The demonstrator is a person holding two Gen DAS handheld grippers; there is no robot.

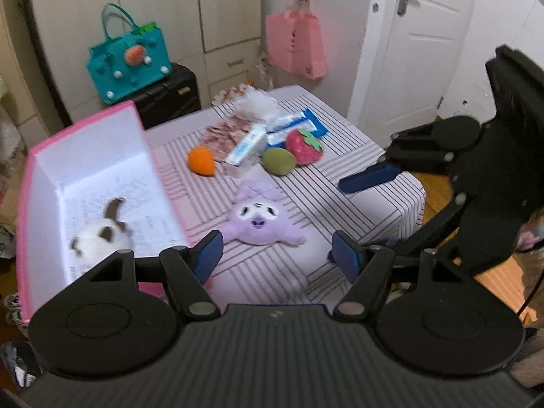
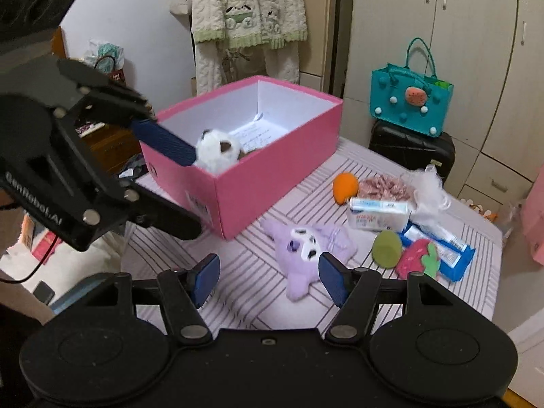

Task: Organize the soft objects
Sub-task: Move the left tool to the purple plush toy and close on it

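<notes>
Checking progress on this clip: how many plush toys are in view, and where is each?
5. A white-and-brown plush lies inside the pink box; on the striped cloth lie the purple plush, orange one, green one and strawberry. The wrappers may hide more.

The striped worktop [image 2: 258, 272] carries a pink box [image 2: 272, 170], purple plush [image 2: 306, 248], orange toy [image 2: 345, 187], green toy [image 2: 387, 248], strawberry plush [image 2: 416, 258], and what look like tissue packs [image 2: 377, 217].

Plush toys: two, one white [image 2: 217, 151] in the pink box [image 2: 272, 176], one purple [image 2: 307, 248]. Foam fruit: three, orange [image 2: 345, 187], green [image 2: 387, 248], strawberry [image 2: 416, 258]. Packets: two, a white wipes pack [image 2: 377, 217] and a blue one [image 2: 448, 255].
</notes>
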